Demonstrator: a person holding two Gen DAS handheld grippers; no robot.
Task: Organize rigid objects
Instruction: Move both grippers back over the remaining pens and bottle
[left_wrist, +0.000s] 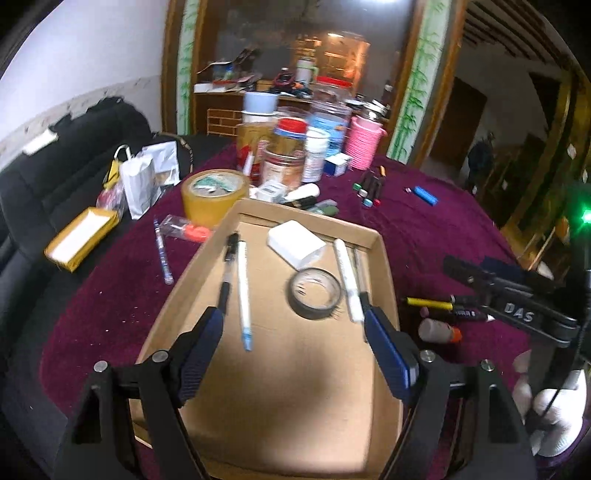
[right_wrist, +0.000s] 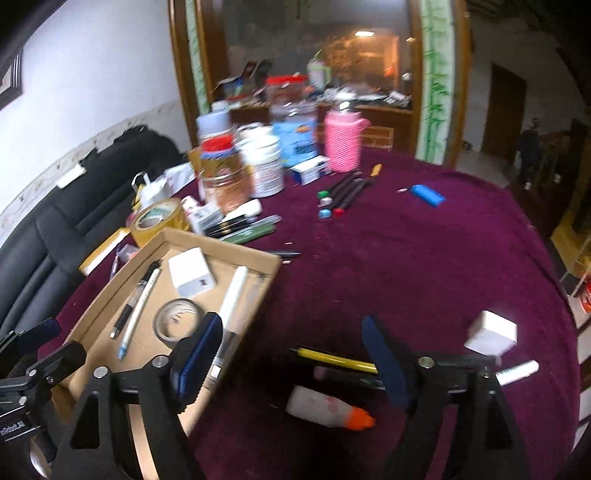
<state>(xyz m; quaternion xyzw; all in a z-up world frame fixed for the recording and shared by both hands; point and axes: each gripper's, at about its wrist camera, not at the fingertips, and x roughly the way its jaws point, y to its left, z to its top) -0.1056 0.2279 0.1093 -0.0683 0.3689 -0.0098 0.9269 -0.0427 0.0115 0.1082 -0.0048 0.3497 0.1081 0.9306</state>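
Observation:
A shallow cardboard tray (left_wrist: 384, 258) (right_wrist: 273, 262) lies on the purple cloth. It holds a white box (left_wrist: 295, 242) (right_wrist: 190, 275), a clear tape roll (left_wrist: 316, 291) (right_wrist: 179, 321), a black pen (left_wrist: 227, 266), a white pen (left_wrist: 243, 291) and a white marker (left_wrist: 347, 278) (right_wrist: 232, 299). My left gripper (left_wrist: 295, 328) is open and empty above the tray. My right gripper (right_wrist: 291, 339) is open and empty over the cloth to the right of the tray, above a yellow pen (right_wrist: 336, 360) (left_wrist: 430, 302) and a white bottle with an orange cap (right_wrist: 328, 408) (left_wrist: 439, 330).
Jars, a pink cup (right_wrist: 343, 144) and a brown tape roll (left_wrist: 214, 194) crowd the table's far side. Markers (right_wrist: 343, 194), a blue lighter (right_wrist: 426, 195), a white box (right_wrist: 491, 332) and a white stick (right_wrist: 517, 371) lie on the cloth. A black sofa (left_wrist: 44, 177) stands at left.

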